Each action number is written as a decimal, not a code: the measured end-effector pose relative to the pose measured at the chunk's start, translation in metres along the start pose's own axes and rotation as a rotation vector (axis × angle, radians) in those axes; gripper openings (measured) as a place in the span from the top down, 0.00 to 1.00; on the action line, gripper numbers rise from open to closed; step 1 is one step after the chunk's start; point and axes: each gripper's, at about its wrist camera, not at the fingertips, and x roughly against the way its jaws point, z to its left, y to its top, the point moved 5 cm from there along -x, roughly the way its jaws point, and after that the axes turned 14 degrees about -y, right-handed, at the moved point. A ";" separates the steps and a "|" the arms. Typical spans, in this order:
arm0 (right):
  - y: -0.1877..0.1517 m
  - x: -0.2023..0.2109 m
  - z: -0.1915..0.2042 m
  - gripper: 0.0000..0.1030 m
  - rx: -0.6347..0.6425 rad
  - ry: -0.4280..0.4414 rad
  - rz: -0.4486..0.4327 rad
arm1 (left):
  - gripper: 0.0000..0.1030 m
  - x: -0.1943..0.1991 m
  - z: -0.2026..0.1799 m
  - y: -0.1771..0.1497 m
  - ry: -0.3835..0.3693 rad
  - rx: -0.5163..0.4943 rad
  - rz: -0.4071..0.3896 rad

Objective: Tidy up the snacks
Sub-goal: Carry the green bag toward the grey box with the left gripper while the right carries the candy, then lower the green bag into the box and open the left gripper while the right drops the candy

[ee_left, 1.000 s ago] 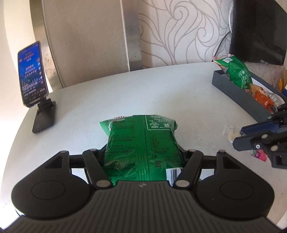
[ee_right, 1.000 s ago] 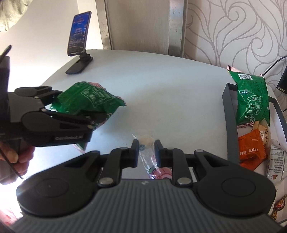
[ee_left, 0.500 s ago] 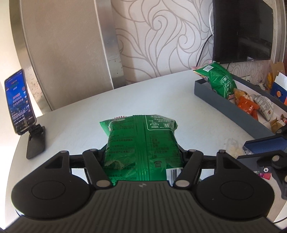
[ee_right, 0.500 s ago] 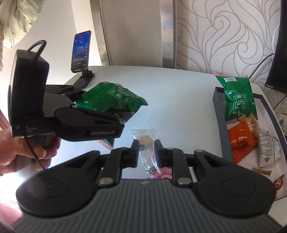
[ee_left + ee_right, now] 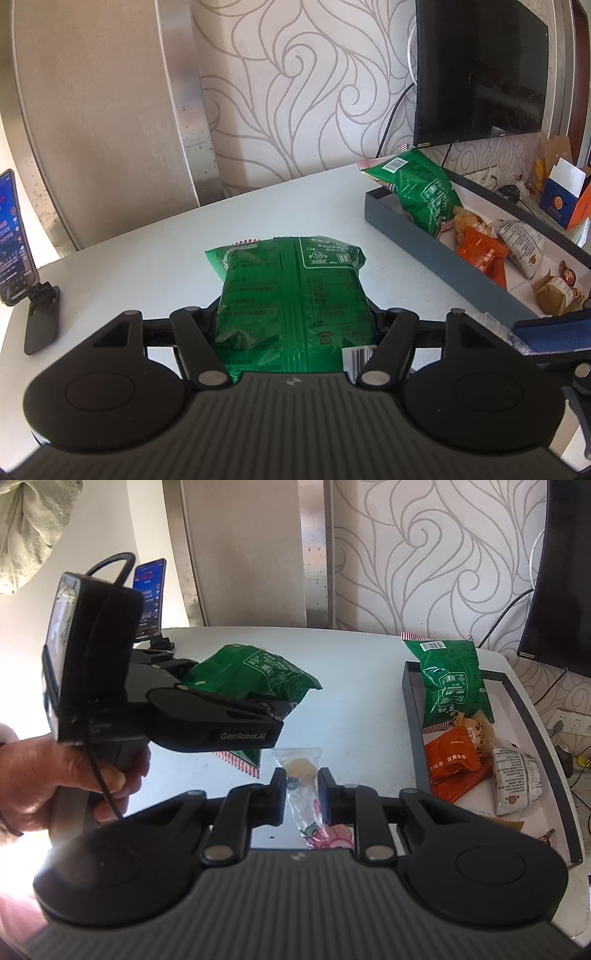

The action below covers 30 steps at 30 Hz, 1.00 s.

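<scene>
My left gripper is shut on a green snack bag and holds it above the white table. The right wrist view shows this gripper and its bag on the left, in a person's hand. My right gripper is shut on a small clear candy packet. A dark grey tray at the right holds a second green bag, an orange packet and several small wrapped snacks.
A phone on a stand stands at the table's left edge. A black TV hangs on the patterned wall behind the tray. An orange and blue box sits beyond the tray. Bare table lies between the held bag and the tray.
Both grippers have swung right towards the tray and risen a little, each keeping its snack. The phone has slid to the left edge of view and the tray shows more fully.
</scene>
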 end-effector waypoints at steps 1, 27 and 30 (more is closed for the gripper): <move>0.000 0.001 -0.003 0.79 -0.002 -0.003 0.000 | 0.31 -0.002 -0.003 0.002 -0.002 0.001 -0.002; -0.015 -0.017 -0.124 0.79 -0.097 -0.153 0.053 | 0.31 -0.081 -0.113 0.086 -0.158 -0.044 -0.037; -0.015 -0.026 -0.135 0.79 -0.090 -0.160 0.067 | 0.31 -0.099 -0.133 0.090 -0.175 -0.070 -0.025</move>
